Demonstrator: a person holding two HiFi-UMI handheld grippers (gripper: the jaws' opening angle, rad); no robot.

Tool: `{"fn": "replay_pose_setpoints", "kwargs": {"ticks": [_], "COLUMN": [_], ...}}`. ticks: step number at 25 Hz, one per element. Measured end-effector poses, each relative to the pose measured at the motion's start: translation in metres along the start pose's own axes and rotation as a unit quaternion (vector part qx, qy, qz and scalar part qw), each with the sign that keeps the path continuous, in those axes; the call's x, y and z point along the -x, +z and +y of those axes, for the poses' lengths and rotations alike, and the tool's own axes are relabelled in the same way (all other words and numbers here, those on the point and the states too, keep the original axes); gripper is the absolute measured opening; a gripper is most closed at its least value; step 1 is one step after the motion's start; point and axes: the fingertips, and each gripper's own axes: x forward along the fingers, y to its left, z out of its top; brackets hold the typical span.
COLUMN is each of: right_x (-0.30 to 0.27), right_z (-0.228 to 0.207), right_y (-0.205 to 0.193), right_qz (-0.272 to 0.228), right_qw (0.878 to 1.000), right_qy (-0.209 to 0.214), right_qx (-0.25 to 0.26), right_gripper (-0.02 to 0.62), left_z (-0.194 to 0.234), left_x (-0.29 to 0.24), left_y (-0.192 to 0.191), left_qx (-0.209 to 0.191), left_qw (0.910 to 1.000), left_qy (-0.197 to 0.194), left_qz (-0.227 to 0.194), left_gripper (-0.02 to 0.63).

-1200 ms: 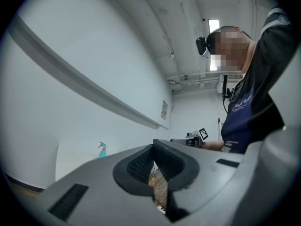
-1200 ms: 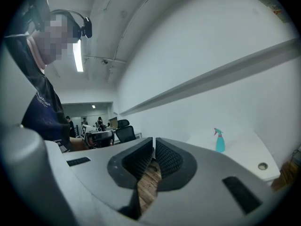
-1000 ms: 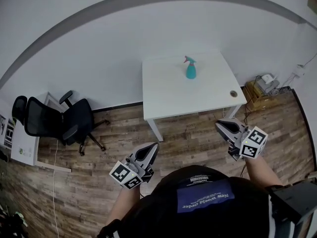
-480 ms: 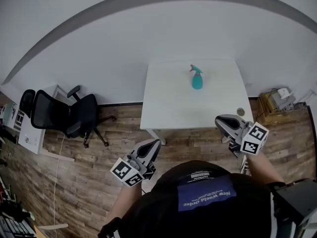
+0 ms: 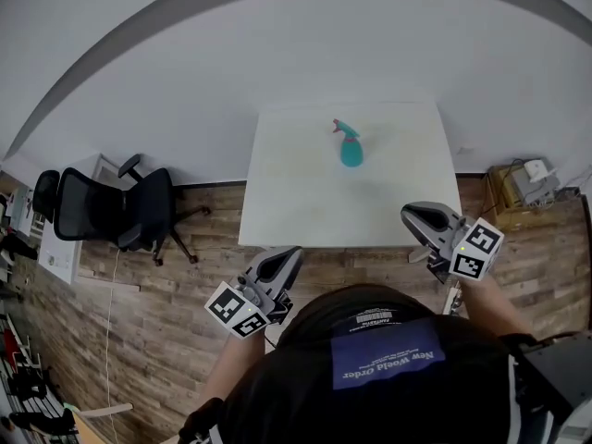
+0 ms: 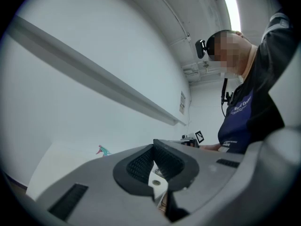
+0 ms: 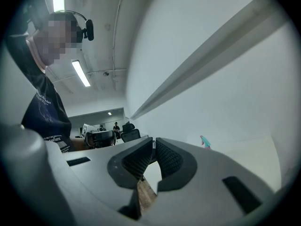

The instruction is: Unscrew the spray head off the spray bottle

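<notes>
White wall, wood-plank floor (image 5: 139, 340) and a white table (image 5: 305, 202), seen from above. A black office chair (image 5: 116, 215) stands left of the table.

The teal spray bottle (image 5: 351, 151) stands upright toward the far middle of the tabletop. Its spray head (image 5: 342, 129) is on, with the nozzle pointing left. Your left gripper (image 5: 290, 255) and right gripper (image 5: 413, 214) hang by the table's near edge, well apart from the bottle. Each has its jaws pressed together with nothing between them.

The step in hand appears to be the approach. To do it well:
- Part both pairs of jaws before you reach in.
- Take the bottle body low with one gripper so it can neither spin nor tip.
- Seat the other squarely around the collar beneath the head, not on the nozzle, which would likely flex.
- Keep the base on the table while you turn.

Hard to make out:
- The collar and its thread are too small to see in any view.
- Both gripper views show the bottle only as a small teal speck.
- Whether it holds liquid cannot be told.
- Your torso hides the floor nearest you.
</notes>
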Motion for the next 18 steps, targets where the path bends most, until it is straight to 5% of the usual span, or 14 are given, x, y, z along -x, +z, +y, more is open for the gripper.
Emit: {"fn": "replay_pose_setpoints", "kwargs": {"ticks": [7,18], "right_x": [-0.016,-0.11], "right_z": [-0.034,-0.051], "right_y": [-0.004,0.022], "right_qz": [0.005,-0.002], "right_qw": [0.999,0.993], "right_qy": [-0.034,-0.117], "right_qx": [-0.009,0.009], "right_gripper": [-0.002,-0.001], "left_z": [0.041,0.16], "left_x": [-0.029,-0.035], "left_y": [-0.001,0.029], "left_qx": [0.009,0.012], "left_qw": [0.9994,0.9899], "left_qy": [-0.032,-0.141], "left_qz": [0.005,0.013], "left_gripper": [0.002,0.002]}}
